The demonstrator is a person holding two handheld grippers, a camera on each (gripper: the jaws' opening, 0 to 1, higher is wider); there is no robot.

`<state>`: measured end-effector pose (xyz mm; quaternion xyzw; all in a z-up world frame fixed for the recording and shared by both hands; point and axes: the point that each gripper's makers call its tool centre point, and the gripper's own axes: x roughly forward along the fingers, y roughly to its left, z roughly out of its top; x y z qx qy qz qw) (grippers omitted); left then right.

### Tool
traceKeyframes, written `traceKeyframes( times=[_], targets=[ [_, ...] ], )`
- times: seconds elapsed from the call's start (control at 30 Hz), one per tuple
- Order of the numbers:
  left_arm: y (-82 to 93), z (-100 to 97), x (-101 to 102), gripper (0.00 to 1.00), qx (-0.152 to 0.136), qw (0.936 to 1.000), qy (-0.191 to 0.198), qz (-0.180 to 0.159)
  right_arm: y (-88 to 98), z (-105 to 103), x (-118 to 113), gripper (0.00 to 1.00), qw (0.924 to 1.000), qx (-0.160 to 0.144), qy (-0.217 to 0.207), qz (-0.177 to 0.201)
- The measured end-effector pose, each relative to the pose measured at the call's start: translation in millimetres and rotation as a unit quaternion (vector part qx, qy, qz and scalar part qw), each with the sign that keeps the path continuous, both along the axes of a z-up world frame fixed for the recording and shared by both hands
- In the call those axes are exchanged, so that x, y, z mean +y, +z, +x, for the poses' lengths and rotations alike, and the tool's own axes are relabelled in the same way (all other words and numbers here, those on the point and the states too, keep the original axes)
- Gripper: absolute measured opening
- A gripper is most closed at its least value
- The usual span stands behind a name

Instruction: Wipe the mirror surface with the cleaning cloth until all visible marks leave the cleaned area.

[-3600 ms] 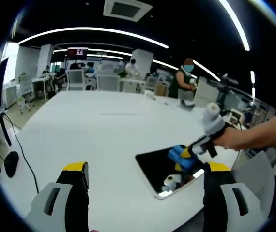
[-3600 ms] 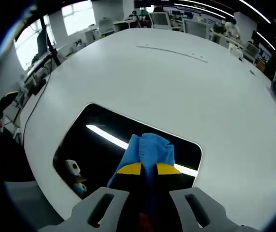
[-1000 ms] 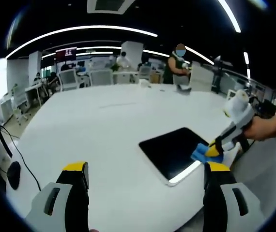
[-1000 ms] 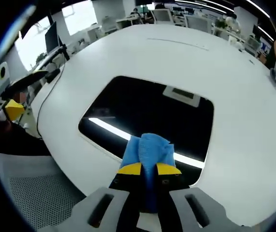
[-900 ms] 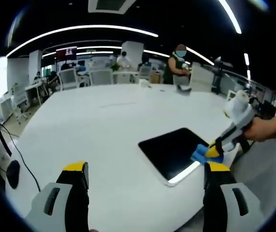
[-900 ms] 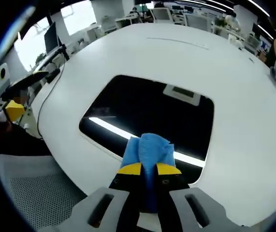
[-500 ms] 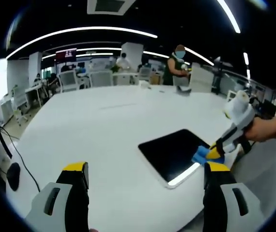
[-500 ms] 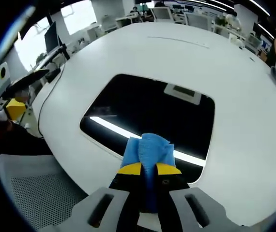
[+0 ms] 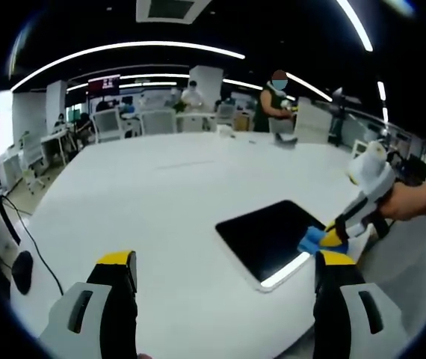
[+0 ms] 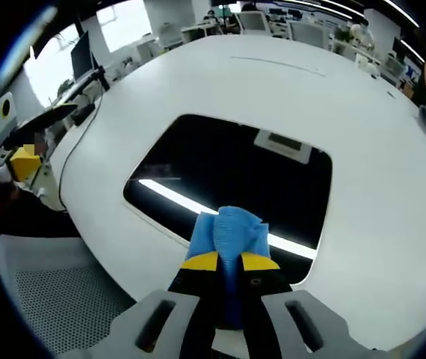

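Observation:
A dark rectangular mirror (image 10: 232,176) lies flat on the white table (image 10: 273,97); in the left gripper view the mirror (image 9: 269,235) sits right of centre near the table's edge. My right gripper (image 10: 229,262) is shut on a blue cleaning cloth (image 10: 228,228), which rests at the mirror's near edge. In the left gripper view that right gripper (image 9: 331,238), held by a hand, presses the cloth (image 9: 312,239) on the mirror's right corner. My left gripper (image 9: 220,265) hangs open above the table, left of the mirror, with nothing between its jaws.
A mesh chair seat (image 10: 56,292) sits below the table's near edge. Cables and a dark mouse (image 9: 20,271) lie at the table's left. Desks, chairs and several people (image 9: 275,105) stand in the office beyond the table's far side.
Since 3.6 s ago the right gripper has drawn the cloth from the mirror's middle back to its near edge; over the last second it has barely moved. The left gripper stays open.

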<state>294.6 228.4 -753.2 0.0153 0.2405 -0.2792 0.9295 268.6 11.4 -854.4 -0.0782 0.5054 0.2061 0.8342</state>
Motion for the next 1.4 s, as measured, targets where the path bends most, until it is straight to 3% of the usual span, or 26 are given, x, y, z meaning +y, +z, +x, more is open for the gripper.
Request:
traceKeyframes(
  times=[1.4],
  targets=[
    [2.2,0.2,-3.3,1.0,-0.001,1.0,-0.002,0.001,0.2,-0.5,-28.9,0.04,0.9999,0.004,-0.017,-0.003]
  ],
)
